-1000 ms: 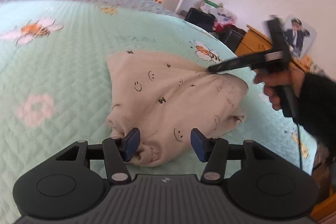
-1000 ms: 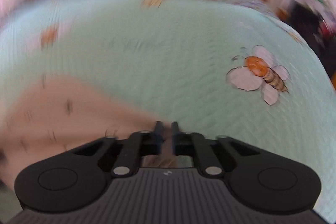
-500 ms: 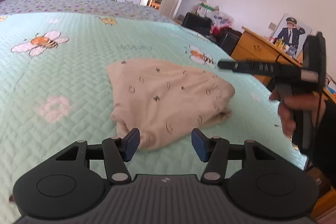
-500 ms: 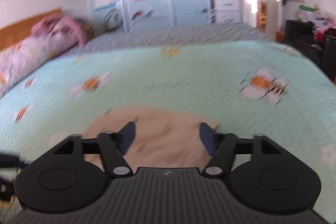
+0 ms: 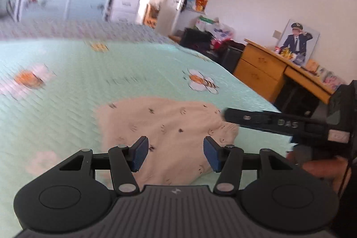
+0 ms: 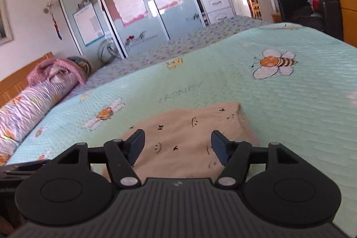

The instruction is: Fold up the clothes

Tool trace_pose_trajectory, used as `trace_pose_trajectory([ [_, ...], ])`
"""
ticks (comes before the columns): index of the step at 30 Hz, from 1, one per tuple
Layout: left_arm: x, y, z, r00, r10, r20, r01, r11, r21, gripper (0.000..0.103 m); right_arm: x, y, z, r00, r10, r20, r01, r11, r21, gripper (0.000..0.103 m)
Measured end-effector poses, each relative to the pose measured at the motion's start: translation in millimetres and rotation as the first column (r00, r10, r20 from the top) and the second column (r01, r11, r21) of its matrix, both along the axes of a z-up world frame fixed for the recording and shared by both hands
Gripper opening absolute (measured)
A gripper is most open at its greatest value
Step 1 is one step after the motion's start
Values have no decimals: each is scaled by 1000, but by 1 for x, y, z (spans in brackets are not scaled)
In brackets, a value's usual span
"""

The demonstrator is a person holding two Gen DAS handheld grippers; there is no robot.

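A beige garment [image 5: 169, 128] printed with small smiley faces lies folded in a compact heap on the mint green quilt [image 5: 78, 81]. My left gripper [image 5: 174, 154] hovers open above its near edge, blue pads apart and holding nothing. The same garment [image 6: 191, 137] fills the lower middle of the right wrist view, where my right gripper [image 6: 177, 146] also stands open over it with nothing between its fingers. In the left wrist view the right gripper [image 5: 229, 116] reaches in from the right, held by a hand [image 5: 321, 168], its tip just above the garment's right side.
The quilt carries bee and flower prints [image 6: 274, 64]. A rolled duvet and pink blanket [image 6: 44, 86] lie along the headboard at left. A wooden desk [image 5: 274, 73] and dark chairs [image 6: 312, 12] stand past the bed's right edge. Sliding wardrobe doors [image 6: 133, 15] line the far wall.
The right gripper let go of the garment's corner, opened and rose back. The garment dropped flat onto the quilt. My left gripper stayed open and lifted and tilted upward.
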State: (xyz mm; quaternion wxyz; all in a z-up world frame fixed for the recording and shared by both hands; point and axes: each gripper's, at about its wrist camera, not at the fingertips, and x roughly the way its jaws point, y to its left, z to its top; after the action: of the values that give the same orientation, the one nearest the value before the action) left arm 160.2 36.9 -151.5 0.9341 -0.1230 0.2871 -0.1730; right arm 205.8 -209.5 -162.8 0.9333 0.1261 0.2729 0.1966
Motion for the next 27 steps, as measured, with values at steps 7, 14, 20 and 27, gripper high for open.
trace_pose_trajectory([
  [7, 13, 21, -43, 998, 4, -64, -11, 993, -120, 55, 0, -43, -31, 972, -195, -134, 194, 981, -19, 65],
  [14, -9, 16, -17, 998, 58, 33, -55, 995, -86, 57, 10, 32, 25, 999, -9, 44, 10, 1000, -20, 75],
  [20, -35, -7, 13, 996, 79, 37, -78, 997, -16, 60, 44, 8, -8, 986, -73, -150, 60, 994, -86, 67],
  [27, 61, -36, 34, 995, 95, 36, -98, 992, 84, 69, 36, 0, 17, 994, -64, -88, 65, 998, 7, 82],
])
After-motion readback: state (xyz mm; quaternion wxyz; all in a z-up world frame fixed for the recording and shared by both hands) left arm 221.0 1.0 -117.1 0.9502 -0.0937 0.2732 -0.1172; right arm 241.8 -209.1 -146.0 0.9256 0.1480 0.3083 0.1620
